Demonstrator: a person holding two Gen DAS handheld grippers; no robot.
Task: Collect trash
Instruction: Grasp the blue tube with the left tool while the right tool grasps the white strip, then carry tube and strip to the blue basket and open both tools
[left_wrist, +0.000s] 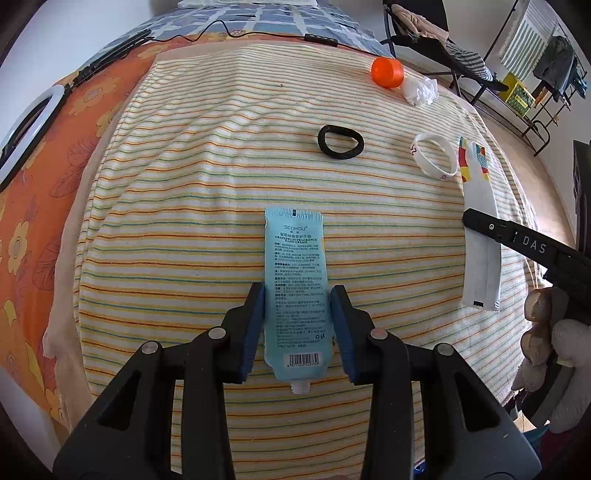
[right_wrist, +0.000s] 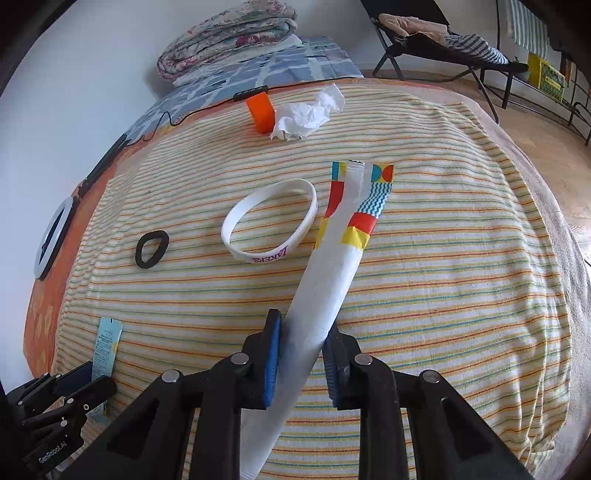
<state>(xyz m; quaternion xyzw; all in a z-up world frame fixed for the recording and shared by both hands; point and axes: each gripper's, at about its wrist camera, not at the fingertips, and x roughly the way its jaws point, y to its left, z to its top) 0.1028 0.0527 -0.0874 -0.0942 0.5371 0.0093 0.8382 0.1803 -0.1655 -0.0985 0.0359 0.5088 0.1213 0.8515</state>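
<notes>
My left claw (left_wrist: 298, 328) is clamped on the blue SEOMOU hand cream tube (left_wrist: 295, 291); my right claw (right_wrist: 301, 363) pinches the white wrapper (right_wrist: 325, 288) beside the LAKERS wristband (right_wrist: 271, 223).

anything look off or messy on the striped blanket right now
The hand cream tube has no cap, its bare nozzle showing between the left gripper's fingers. A crumpled tissue lies by the orange cap at the far edge. Nothing looks spilled.
</notes>
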